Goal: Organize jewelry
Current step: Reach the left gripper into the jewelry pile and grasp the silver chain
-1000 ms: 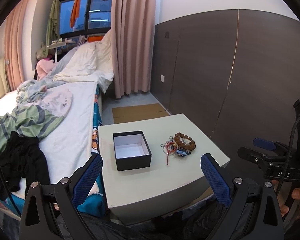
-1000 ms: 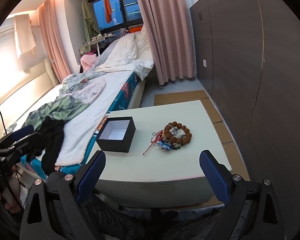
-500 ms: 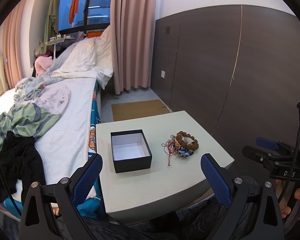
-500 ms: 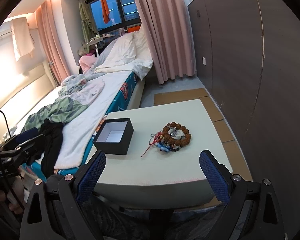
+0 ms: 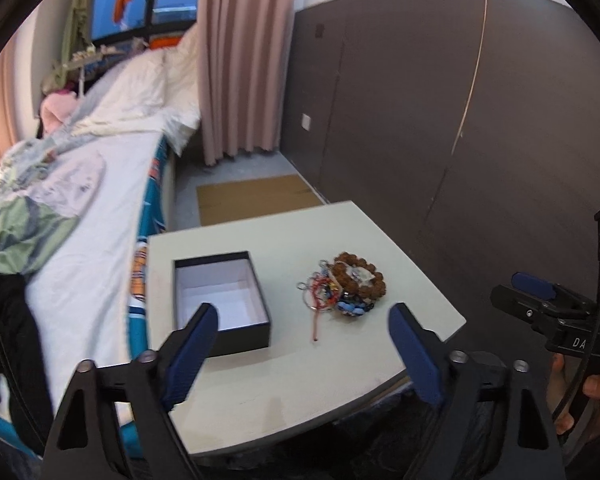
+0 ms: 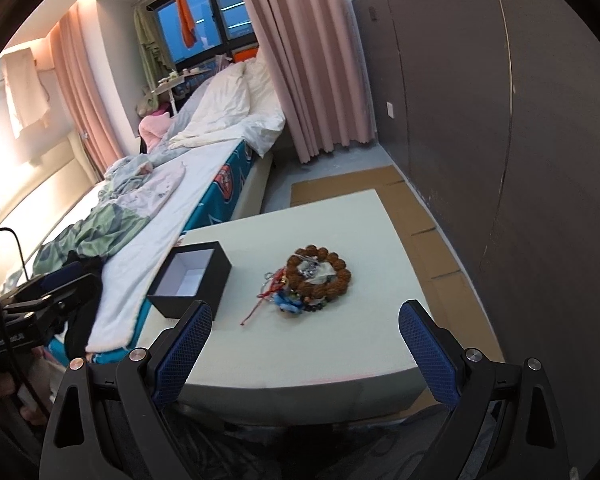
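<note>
I have not put anything away yet. The black box (image 5: 221, 299) sits empty near the table's (image 5: 340, 364) left edge. The jewelry pile (image 5: 344, 289) lies beside it toward the right edge. My left gripper (image 5: 304, 354) and right gripper (image 6: 306, 350) hover with jaws wide apart, holding nothing.

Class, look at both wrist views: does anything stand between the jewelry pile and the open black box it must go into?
Nothing visible does. The jewelry pile lies on the table beside the black box, apart from it, with only bare tabletop between them. The box is open and looks empty.
</note>
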